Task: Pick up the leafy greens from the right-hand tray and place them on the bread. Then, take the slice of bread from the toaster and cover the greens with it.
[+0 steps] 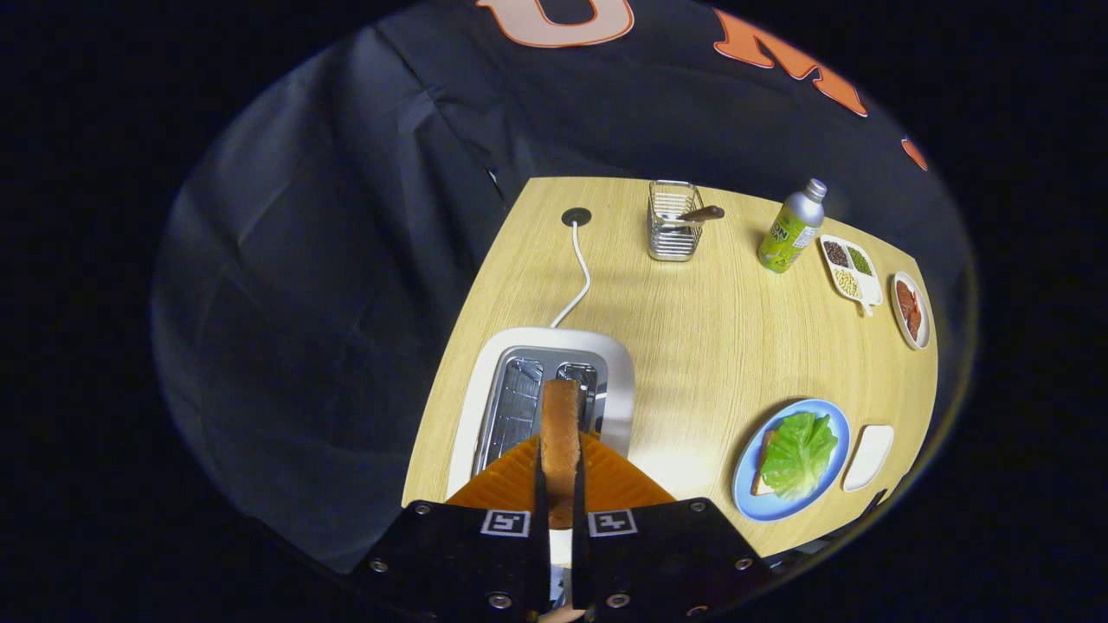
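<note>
The white toaster (541, 381) is sitting at the left of the desk (692, 329), its cord (578, 277) trailing away behind it. Above its slots, the hand-held gripper (561, 463) is clamping a slice of bread (561, 424) edge-on, both fingers pressing its faces. Further right, a blue plate (746, 484) is carrying the leafy greens (798, 453) lying on another bread slice (764, 459), with an empty white tray (868, 456) lying just beside it.
</note>
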`<control>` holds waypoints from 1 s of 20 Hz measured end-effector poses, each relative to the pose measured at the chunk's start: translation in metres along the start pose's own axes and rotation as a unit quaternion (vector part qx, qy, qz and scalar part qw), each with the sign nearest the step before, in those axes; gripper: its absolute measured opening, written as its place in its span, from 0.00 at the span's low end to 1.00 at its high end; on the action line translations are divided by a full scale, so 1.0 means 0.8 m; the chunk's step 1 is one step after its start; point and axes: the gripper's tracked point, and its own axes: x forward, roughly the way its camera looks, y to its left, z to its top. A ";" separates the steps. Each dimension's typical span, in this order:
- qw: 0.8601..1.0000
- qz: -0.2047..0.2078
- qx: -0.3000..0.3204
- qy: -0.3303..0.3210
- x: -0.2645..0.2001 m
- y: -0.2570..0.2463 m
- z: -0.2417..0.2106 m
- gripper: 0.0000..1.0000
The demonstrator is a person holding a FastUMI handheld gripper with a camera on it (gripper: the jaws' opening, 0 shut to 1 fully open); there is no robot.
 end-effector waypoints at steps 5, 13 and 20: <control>0.999 0.037 0.011 -0.037 -0.037 -0.016 0.013 0.10; 0.990 0.101 0.051 -0.083 -0.091 -0.066 0.015 0.10; 0.988 0.094 0.100 -0.075 -0.057 -0.173 -0.019 0.10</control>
